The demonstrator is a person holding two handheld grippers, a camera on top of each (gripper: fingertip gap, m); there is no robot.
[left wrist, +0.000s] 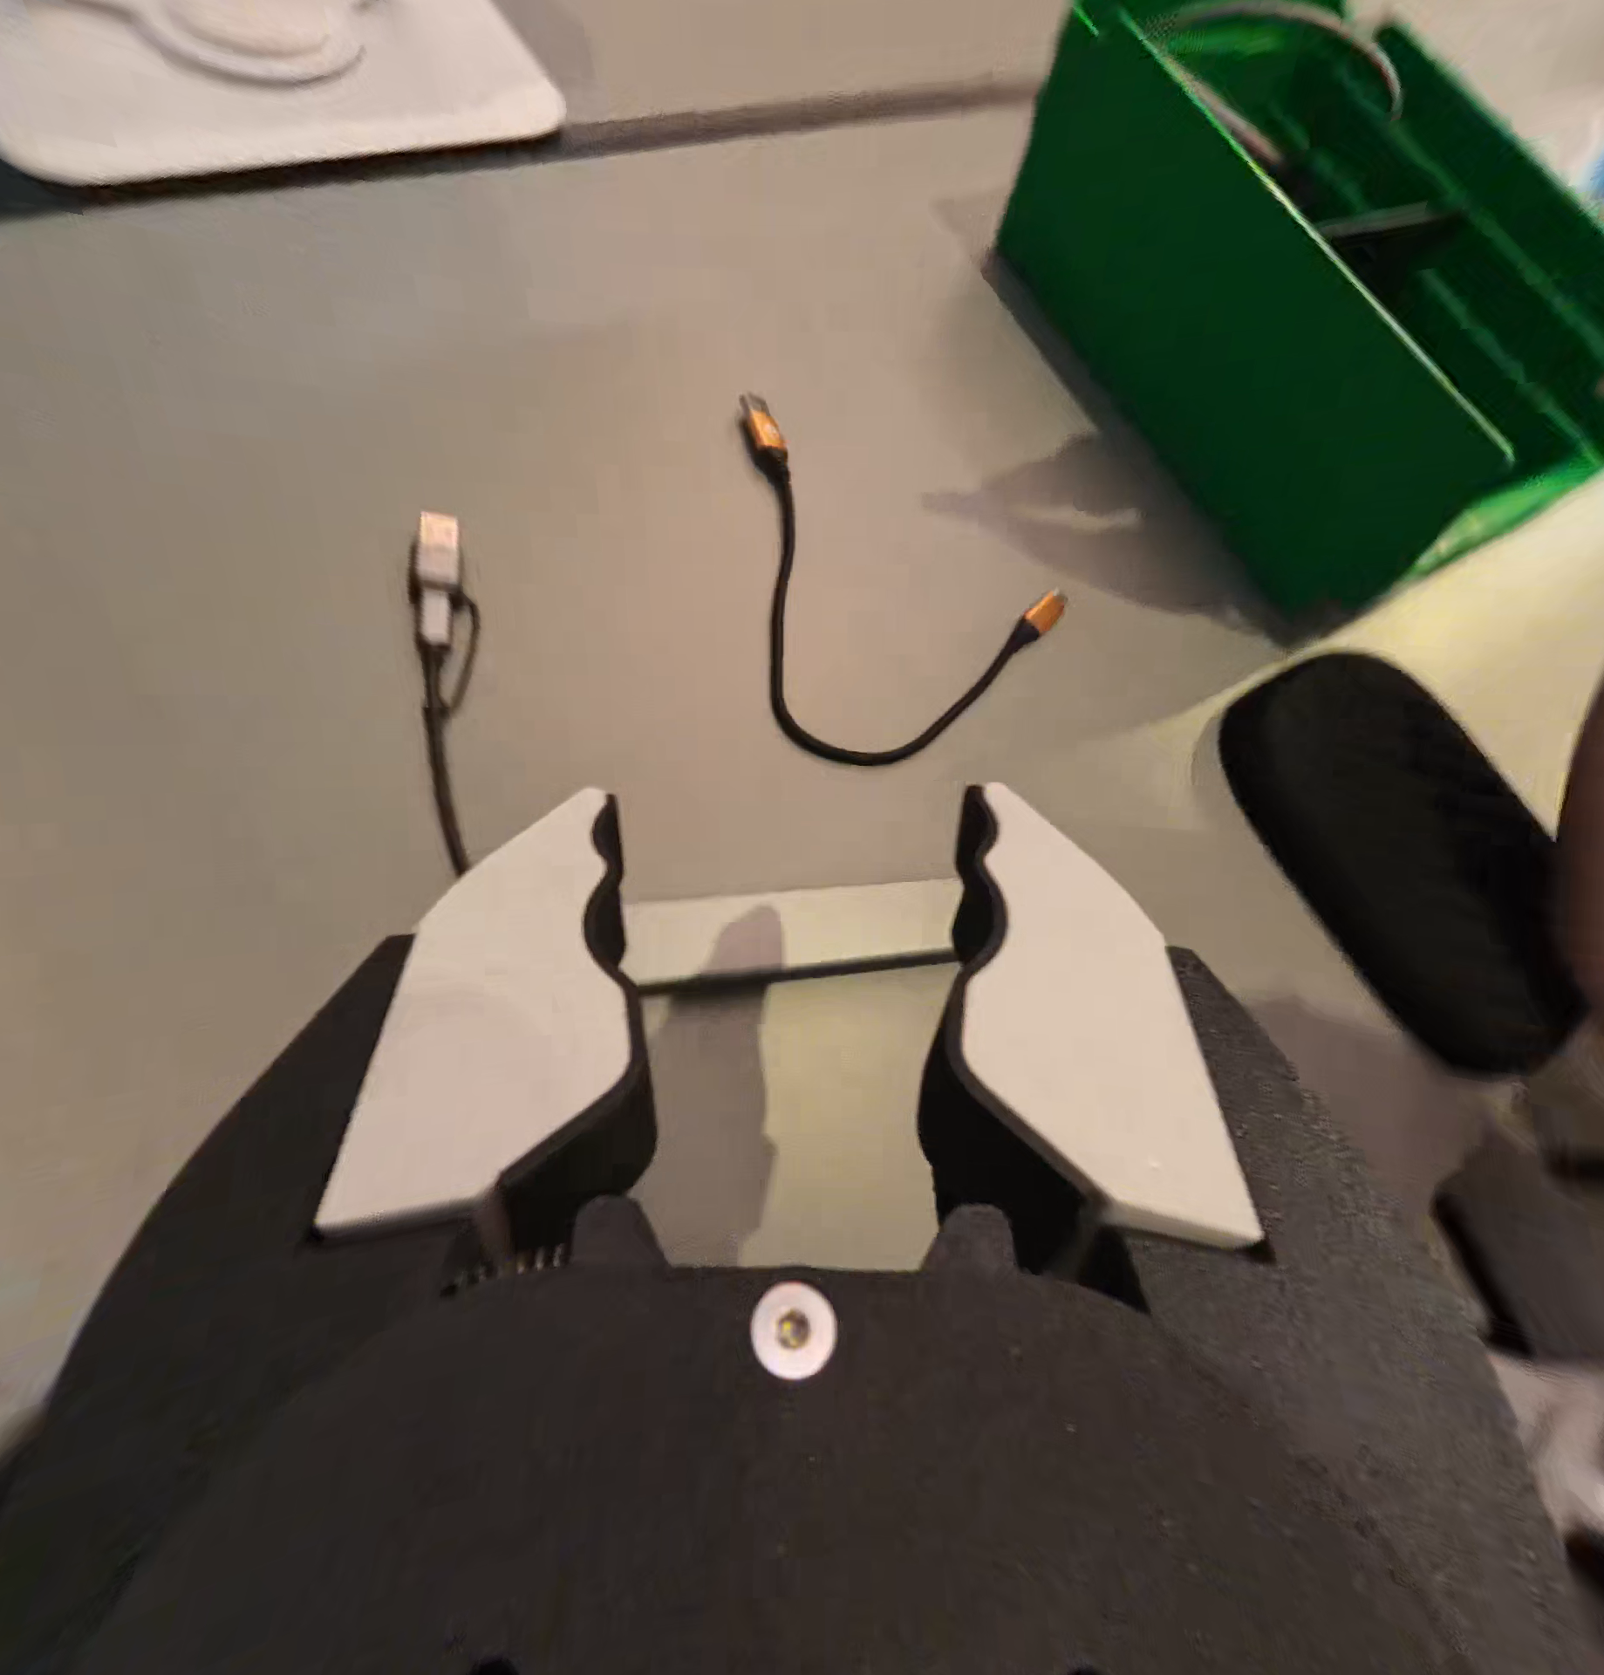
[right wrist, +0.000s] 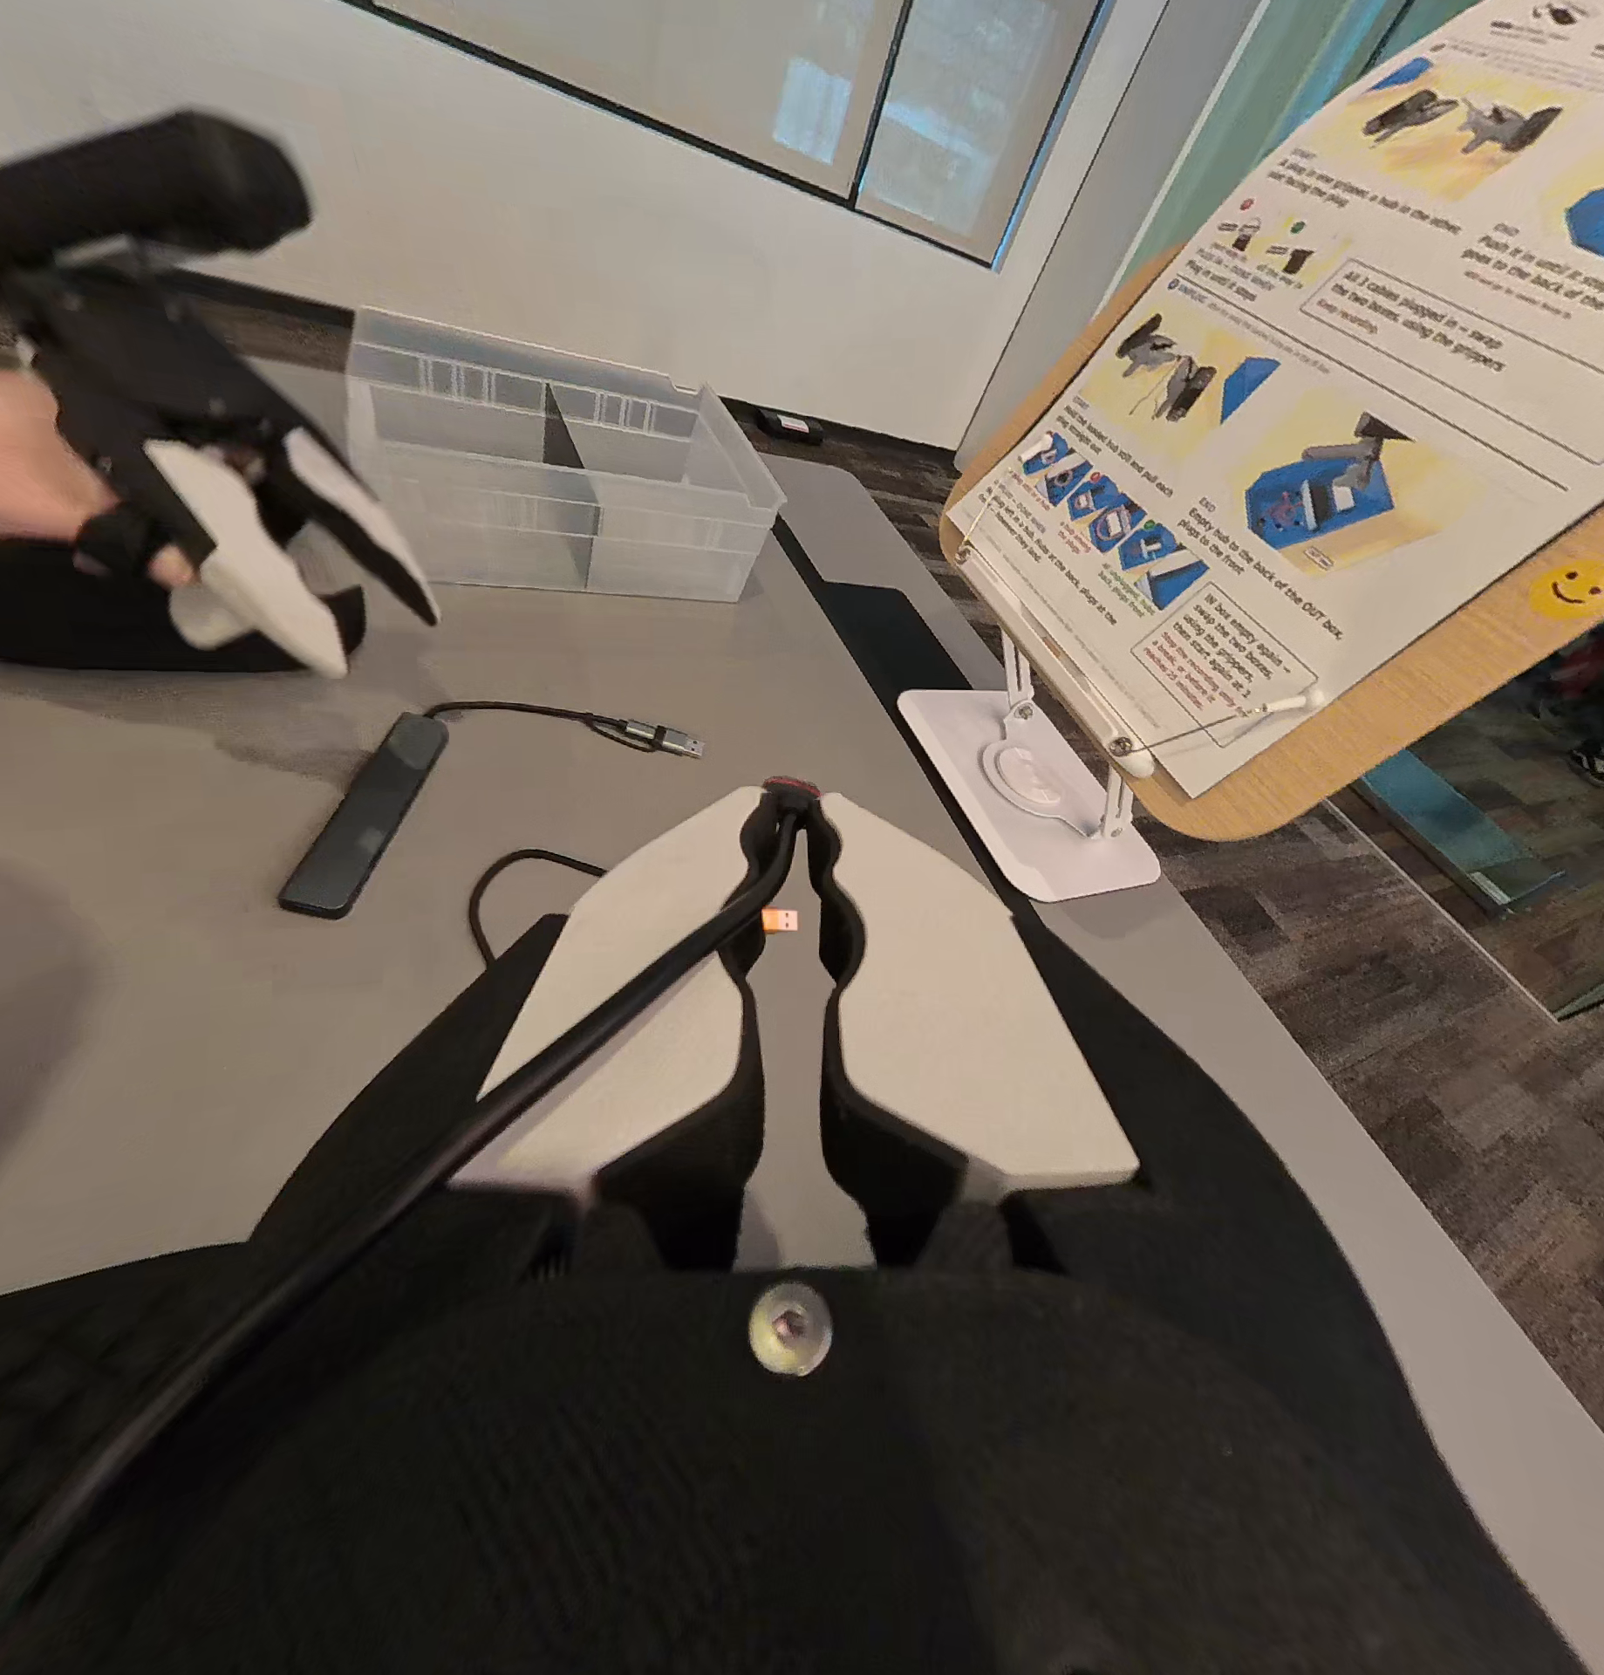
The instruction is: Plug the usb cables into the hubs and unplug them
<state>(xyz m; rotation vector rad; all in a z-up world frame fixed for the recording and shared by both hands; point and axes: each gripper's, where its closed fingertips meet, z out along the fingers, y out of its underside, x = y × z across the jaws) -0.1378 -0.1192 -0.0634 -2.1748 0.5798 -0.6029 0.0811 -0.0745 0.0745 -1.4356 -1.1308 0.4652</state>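
Note:
My left gripper (left wrist: pixel 789 807) is open and empty, hovering over the near end of the dark slim hub (left wrist: pixel 780 1042), which shows between its fingers. The hub's own lead runs forward to a silver USB plug (left wrist: pixel 435 562). A short black cable with orange plugs (left wrist: pixel 784 634) lies loose on the table ahead. My right gripper (right wrist: pixel 791 802) is shut on a black cable's plug with a red collar (right wrist: pixel 791 785); the cable trails back over its left finger. In the right wrist view the hub (right wrist: pixel 363 816) lies flat on the table, with the left gripper (right wrist: pixel 377 639) above its far end.
A green box (left wrist: pixel 1278 363) stands at the right. A clear plastic bin (right wrist: pixel 553 480) sits at the back of the grey table (right wrist: pixel 191 997). An instruction sheet on a board (right wrist: pixel 1323 408) stands on a white base (right wrist: pixel 1024 798) at the table edge. An orange plug (right wrist: pixel 780 920) lies under my right gripper. There is about 25 cm between the tips of the two grippers.

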